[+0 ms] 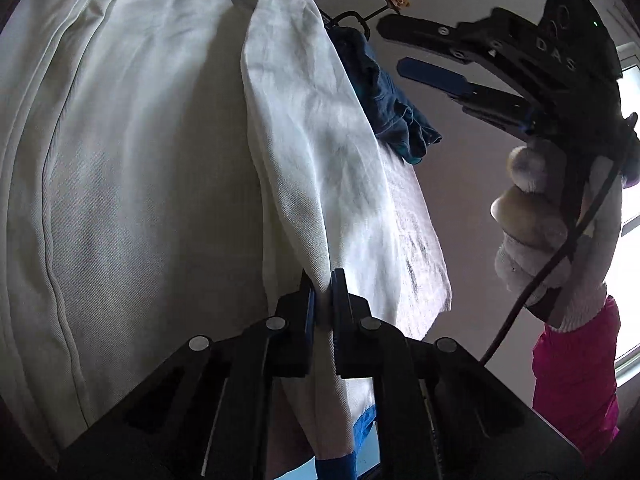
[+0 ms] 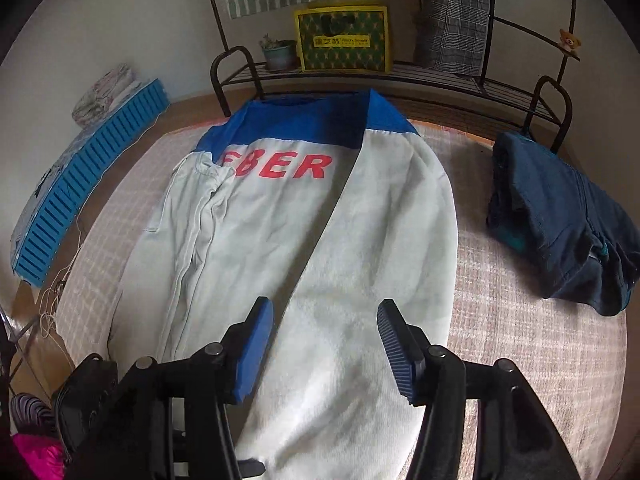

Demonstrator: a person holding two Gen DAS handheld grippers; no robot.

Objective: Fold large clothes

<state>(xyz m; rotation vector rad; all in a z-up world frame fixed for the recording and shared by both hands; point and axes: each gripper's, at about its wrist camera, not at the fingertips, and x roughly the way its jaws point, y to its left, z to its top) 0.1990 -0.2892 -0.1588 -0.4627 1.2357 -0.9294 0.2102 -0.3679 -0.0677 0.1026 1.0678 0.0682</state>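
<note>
A white jacket (image 2: 304, 220) with a blue yoke and red letters lies spread on the cloth-covered table (image 2: 500, 320). In the left wrist view the jacket (image 1: 140, 140) fills the left side, and its white sleeve (image 1: 320, 140) runs across it toward me. My left gripper (image 1: 324, 300) is shut on that sleeve near its lower end, the cloth pinched between the pads. My right gripper (image 2: 324, 312) hovers open above the jacket's lower part with nothing between its fingers. It shows in the left wrist view too, the right gripper (image 1: 394, 46) held high by a gloved hand (image 1: 552, 220).
A folded dark navy garment (image 2: 560, 220) lies on the table at the right. A blue slatted crate (image 2: 80, 184) stands at the left. Behind the table is a black metal rack (image 2: 400, 76) with a yellow-green bag (image 2: 344, 40) and a potted plant (image 2: 278, 52).
</note>
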